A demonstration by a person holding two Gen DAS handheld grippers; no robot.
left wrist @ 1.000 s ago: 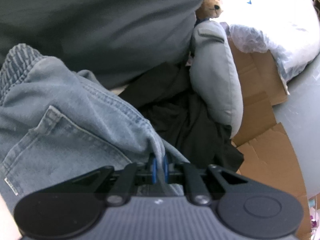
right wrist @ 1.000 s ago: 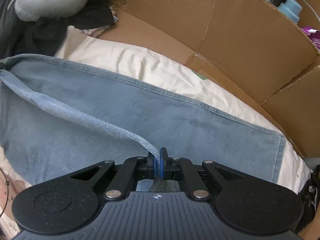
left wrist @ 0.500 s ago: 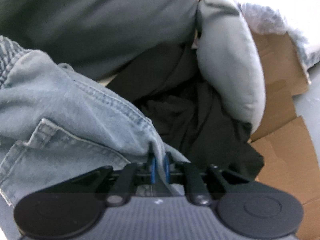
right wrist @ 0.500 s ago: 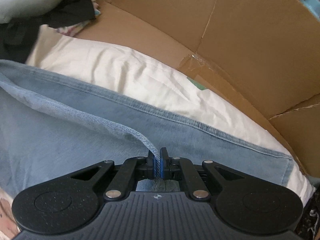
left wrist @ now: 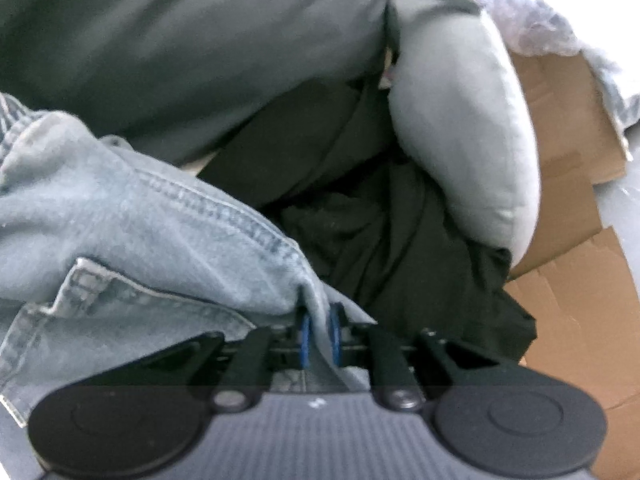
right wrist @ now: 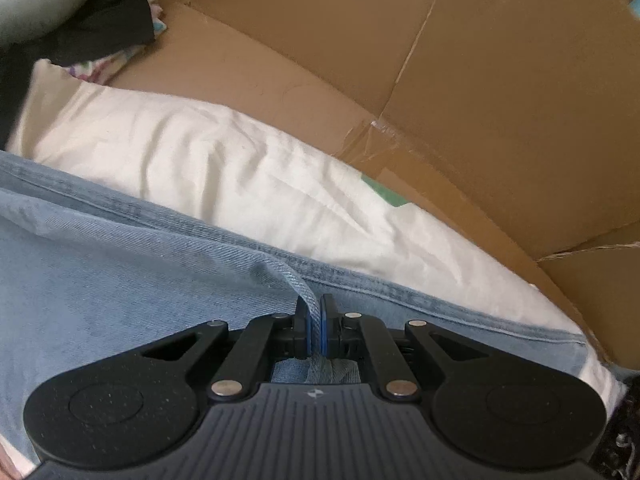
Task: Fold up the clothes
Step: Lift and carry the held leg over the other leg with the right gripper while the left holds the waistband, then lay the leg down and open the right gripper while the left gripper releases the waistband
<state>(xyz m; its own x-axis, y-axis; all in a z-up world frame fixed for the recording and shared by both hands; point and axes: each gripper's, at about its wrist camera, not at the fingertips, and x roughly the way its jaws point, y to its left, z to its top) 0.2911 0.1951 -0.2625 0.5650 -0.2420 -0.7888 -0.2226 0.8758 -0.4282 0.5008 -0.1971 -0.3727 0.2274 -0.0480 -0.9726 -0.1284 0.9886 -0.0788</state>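
On the left side, the left hand-held gripper (left wrist: 319, 334) is closed narrowly on a bunched piece of the light blue jeans (left wrist: 132, 240), near the upper part where a back pocket (left wrist: 120, 300) and the gathered waistband show. Beyond this grip lie a black garment (left wrist: 392, 232), a grey cushion (left wrist: 468, 128) and a large dark grey pillow (left wrist: 180, 40), all close to the denim, so the left side should stay lifted enough that the jeans do not drag the black cloth with them. In the right wrist view the jeans (right wrist: 120, 280) spread flat and long over a cream pillow (right wrist: 224, 172), with brown cardboard (right wrist: 460, 92) standing behind it. The right hand-held gripper (right wrist: 315, 332) pinches a raised edge of the denim between its blue pads (right wrist: 307, 330), and this edge rises in a ridge above the flat layer below. I judge that a fold is in progress, with both ends of one edge held at once. To do it well, the two grips should move together at the same height and keep the edge between them gently tight, so that no slack wrinkle forms. The carried edge should then come down parallel to the far seam (right wrist: 360, 276), and only then should the pads let go. The pillow is soft, so pressing down hard would shift the lower layer.
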